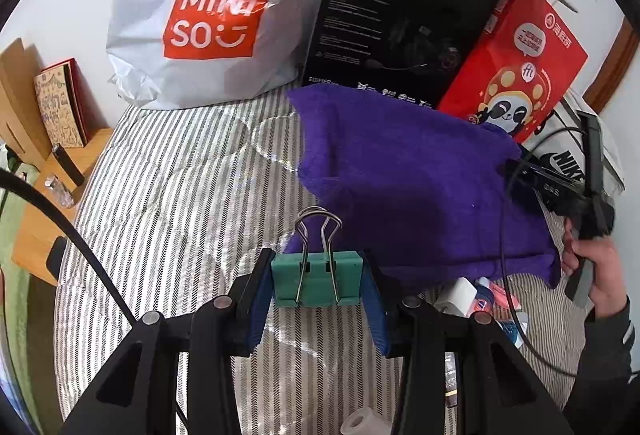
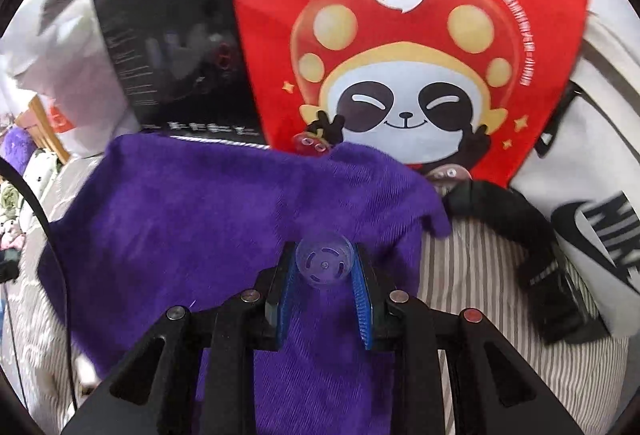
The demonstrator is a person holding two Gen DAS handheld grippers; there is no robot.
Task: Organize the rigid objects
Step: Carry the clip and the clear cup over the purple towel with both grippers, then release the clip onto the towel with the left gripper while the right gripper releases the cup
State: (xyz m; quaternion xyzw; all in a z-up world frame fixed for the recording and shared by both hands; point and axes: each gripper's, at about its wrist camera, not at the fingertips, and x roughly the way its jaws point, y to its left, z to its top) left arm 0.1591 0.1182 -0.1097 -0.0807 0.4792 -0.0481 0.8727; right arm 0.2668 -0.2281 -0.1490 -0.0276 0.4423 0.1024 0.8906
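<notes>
My left gripper point(image 1: 318, 283) is shut on a green binder clip point(image 1: 318, 281) with silver wire handles, held above the striped bedcover just in front of a purple towel point(image 1: 420, 171). My right gripper point(image 2: 325, 267) is shut on a clear plastic suction cup point(image 2: 325, 263), held over the same purple towel point(image 2: 200, 215). The right gripper also shows in the left wrist view point(image 1: 520, 171), at the towel's right edge, held by a hand. Two more clear suction cups point(image 2: 310, 145) lie at the towel's far edge by the red bag.
A white Miniso bag point(image 1: 208, 15), a black box point(image 1: 400, 15), a red panda bag point(image 1: 516, 63) and a white Nike bag point(image 2: 592, 227) stand along the wall. Small items point(image 1: 480, 299) lie below the towel. A wooden bedside table point(image 1: 52, 195) is at left. A black strap point(image 2: 520, 235) lies at right.
</notes>
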